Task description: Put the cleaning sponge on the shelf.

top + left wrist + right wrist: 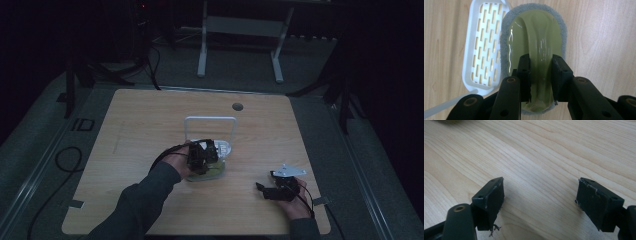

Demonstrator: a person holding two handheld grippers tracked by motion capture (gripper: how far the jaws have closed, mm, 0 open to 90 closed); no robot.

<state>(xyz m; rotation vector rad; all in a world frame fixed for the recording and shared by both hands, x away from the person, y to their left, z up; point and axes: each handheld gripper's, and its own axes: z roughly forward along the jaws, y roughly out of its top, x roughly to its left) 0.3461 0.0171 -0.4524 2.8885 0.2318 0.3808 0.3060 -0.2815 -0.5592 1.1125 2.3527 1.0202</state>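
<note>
**Firmly on the scrubber's ridge, right claw idle**

Probably mid-grasp on the scrubber (535, 50), judging by the left claw (541, 80) pinching its green raised handle. Narrow jaws, one on each flank of the ridge, pads touching glossy plastic. Best to keep the squeeze centred on that ridge and low toward its base; slick surface, so likely to slip if held by the crown alone. Worth lifting straight and level, since the grey pad rim sits flat on the counter (604, 37) and overlaps the edge of the white slotted tray (482, 45) beside it. Risk of nudging that tray if dragged sideways.

Seen from above: scrubber near the counter's middle, just in front of a white wire frame (210, 120) standing upright. Left hand (176, 161) reaching in from the lower left, sleeve angled up toward centre, claw pointing down onto the scrubber, cable looping off behind the wrist.

Right claw (267, 190) well apart, low over the near right part of the counter, pointed left, grey plate on top. Jaws spread wide, nothing between them but bare wood (539, 170). Cannot tell whether resting on the surface or hovering.
</note>
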